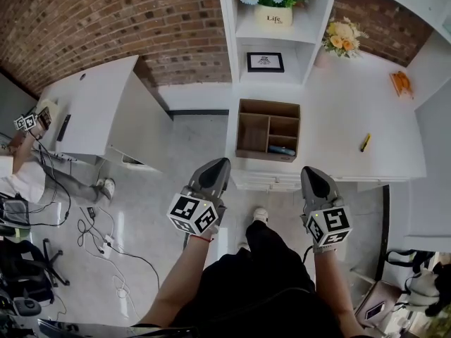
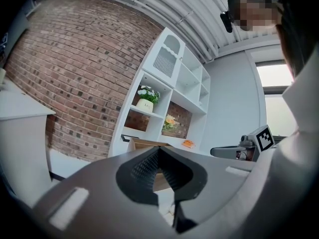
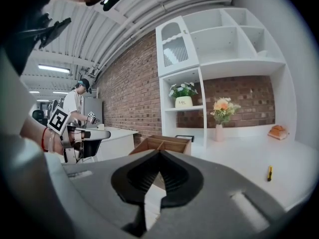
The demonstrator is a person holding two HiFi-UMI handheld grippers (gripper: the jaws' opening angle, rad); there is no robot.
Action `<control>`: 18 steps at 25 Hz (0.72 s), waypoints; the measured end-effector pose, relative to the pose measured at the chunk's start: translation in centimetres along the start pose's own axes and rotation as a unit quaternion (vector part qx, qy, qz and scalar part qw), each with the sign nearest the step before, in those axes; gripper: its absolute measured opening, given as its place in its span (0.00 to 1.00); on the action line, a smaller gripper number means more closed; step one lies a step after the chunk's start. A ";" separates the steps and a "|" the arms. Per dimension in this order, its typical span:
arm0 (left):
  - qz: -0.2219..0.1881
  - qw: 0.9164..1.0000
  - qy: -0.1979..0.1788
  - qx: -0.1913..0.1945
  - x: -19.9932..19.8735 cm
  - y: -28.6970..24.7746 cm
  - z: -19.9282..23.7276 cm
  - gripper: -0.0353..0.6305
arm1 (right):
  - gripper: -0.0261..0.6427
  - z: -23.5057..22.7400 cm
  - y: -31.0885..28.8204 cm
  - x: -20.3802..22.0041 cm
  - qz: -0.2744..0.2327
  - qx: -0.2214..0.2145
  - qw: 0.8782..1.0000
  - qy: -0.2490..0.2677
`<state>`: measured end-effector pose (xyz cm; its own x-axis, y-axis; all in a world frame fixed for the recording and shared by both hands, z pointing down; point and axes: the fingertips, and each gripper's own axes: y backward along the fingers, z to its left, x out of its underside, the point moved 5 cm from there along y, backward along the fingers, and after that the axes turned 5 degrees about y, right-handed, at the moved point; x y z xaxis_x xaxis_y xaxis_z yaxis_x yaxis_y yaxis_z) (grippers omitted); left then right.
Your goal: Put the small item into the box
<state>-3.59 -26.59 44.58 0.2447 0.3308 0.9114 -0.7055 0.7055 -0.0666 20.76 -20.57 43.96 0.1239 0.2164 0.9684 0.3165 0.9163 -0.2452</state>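
A brown cardboard box (image 1: 268, 129) with several compartments stands at the near edge of the white table (image 1: 338, 118); it also shows in the right gripper view (image 3: 162, 144) and in the left gripper view (image 2: 144, 144). A small yellow item (image 1: 365, 142) lies on the table to the right of the box, a thin stick in the right gripper view (image 3: 269, 173). My left gripper (image 1: 220, 163) hovers short of the table, near the box's front left corner, shut and empty. My right gripper (image 1: 312, 172) hangs in front of the table edge, shut and empty.
Something blue (image 1: 282, 149) lies in one box compartment. Behind the box a white shelf unit holds a flower pot (image 1: 273, 16) and a framed picture (image 1: 265, 62). A flower vase (image 1: 343, 37) and an orange thing (image 1: 401, 83) sit further back. Another desk (image 1: 91, 104), a person (image 1: 21, 167) and floor cables (image 1: 106, 238) are left.
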 end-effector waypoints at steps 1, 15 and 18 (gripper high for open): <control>-0.001 1.000 -0.001 0.000 0.0 0.3 -0.2 0.06 | 0.04 0.2 0.3 0.0 -0.001 0.000 1.000 0.000; -0.011 1.000 -0.009 -0.004 -0.2 4.8 -1.9 0.06 | 0.04 3.1 4.0 -0.9 -0.035 0.005 0.999 -0.004; -0.012 1.000 -0.010 -0.003 0.0 5.5 -2.3 0.06 | 0.04 3.8 4.9 -1.0 -0.039 0.005 0.999 0.000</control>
<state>-5.96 -21.24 43.25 0.2484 0.3011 0.9207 -0.6960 0.7166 -0.0466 18.62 -14.99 42.00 0.0999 0.1447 0.9844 0.3161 0.9335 -0.1693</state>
